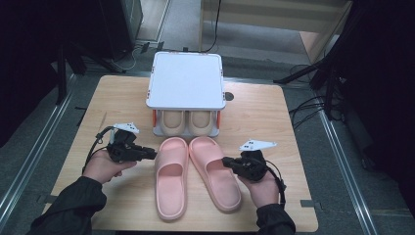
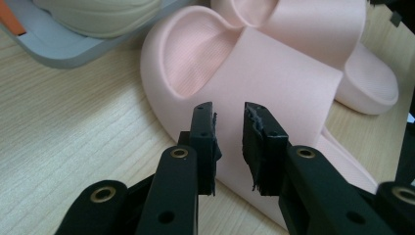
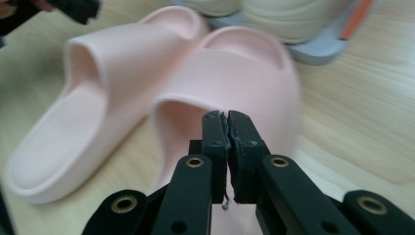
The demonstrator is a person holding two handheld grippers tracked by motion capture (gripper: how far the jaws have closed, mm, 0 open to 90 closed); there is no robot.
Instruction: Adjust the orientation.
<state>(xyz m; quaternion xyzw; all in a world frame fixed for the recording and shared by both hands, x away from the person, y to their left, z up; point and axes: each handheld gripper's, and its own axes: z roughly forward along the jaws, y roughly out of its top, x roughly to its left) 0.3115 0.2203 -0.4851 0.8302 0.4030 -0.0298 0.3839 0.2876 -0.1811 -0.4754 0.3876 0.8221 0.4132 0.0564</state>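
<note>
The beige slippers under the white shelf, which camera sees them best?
The high view: both beige slippers sit side by side under the white shelf, toes outward. The left gripper view catches one edge; the right gripper view shows blurry toes.

Left claw (image 2: 230,142) (jaws slightly apart, empty) over pink slipper (image 2: 274,83) strap.

A small white-topped shoe rack (image 1: 185,81) stands at the far middle of the wooden table (image 1: 274,112). On its lower shelf, under the white top, a pair of beige slippers (image 1: 186,122) sits side by side, toes outward. Orange posts (image 1: 154,117) hold up the rack's corners. Beside its right corner, a dark round hole (image 1: 229,96) marks the tabletop.
</note>
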